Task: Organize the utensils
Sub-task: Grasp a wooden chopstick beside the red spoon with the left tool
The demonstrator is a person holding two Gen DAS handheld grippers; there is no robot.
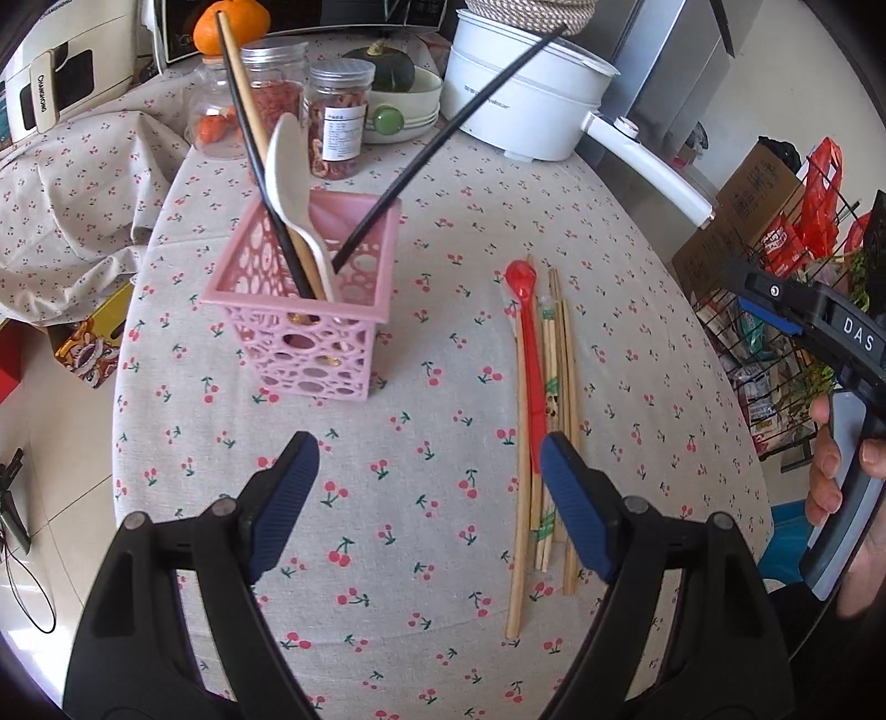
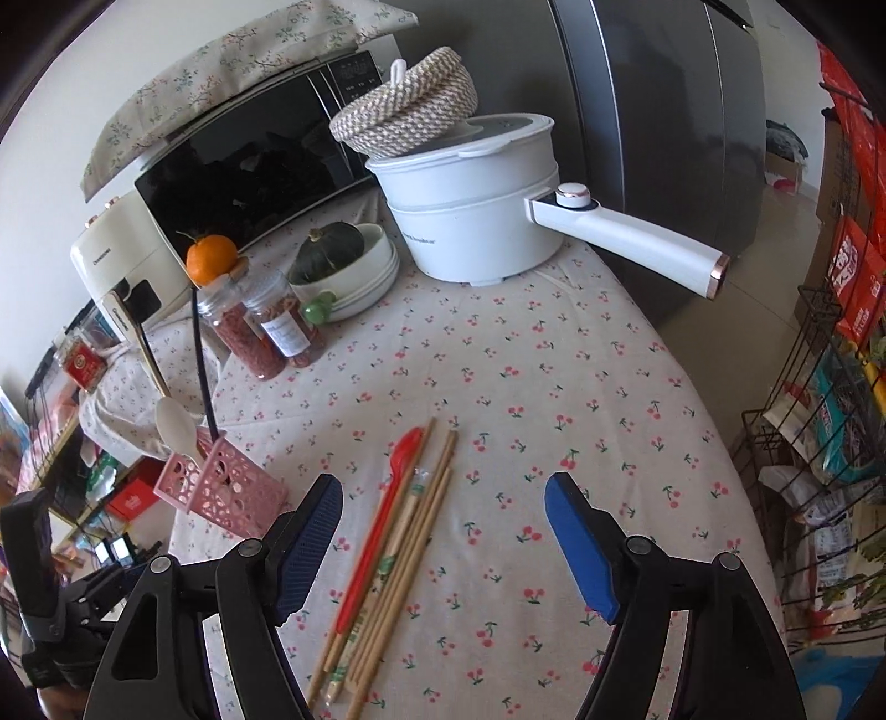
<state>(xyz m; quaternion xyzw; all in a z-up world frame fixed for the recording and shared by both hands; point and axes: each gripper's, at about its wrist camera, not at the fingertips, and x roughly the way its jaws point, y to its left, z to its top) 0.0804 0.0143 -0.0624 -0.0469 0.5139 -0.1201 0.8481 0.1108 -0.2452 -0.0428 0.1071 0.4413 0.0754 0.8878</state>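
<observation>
Appliance, upper left of the left wrist view: a cream casing (image 1: 33,94) is carrying a tag reading "CHANGHONG"; the same casing (image 2: 119,260) is sitting left of centre in the right wrist view, its lettering too small there to read.
Jars, upper centre-left: two clear jars (image 1: 339,119) are standing side by side behind the basket, holding red dried goods; the right one is bearing a white label with print too fine to read. An orange (image 1: 231,25) is resting on a third jar.
Pink basket: the perforated holder (image 1: 302,310) is standing upright on the cherry-print tablecloth (image 1: 443,526), left of centre. It is holding a white spoon (image 1: 290,177), a wooden chopstick and two black chopsticks (image 1: 443,138), all leaning out.
Left gripper: the tool (image 1: 429,493) is hovering released, jaws wide, nothing between the blue pads; its right pad is overlapping the loose bundle in the picture.
Loose utensils: a red spoon (image 1: 529,354) and wooden chopsticks (image 1: 567,387) are lying flat together, right of centre, well apart from the basket; printed paper sleeves are showing on some, unreadable.
White pot, upper centre-right: an electric pot (image 2: 470,221) is sitting with a woven basket (image 2: 407,111) on top; faint lettering on its wall is illegible.
Right gripper: the tool (image 2: 443,531) is gaping unclenched over the bundle (image 2: 398,554), gripping nothing.
Far right, left wrist view: a hand (image 1: 836,471) is holding the other tool's body, which is marked "DAS".
</observation>
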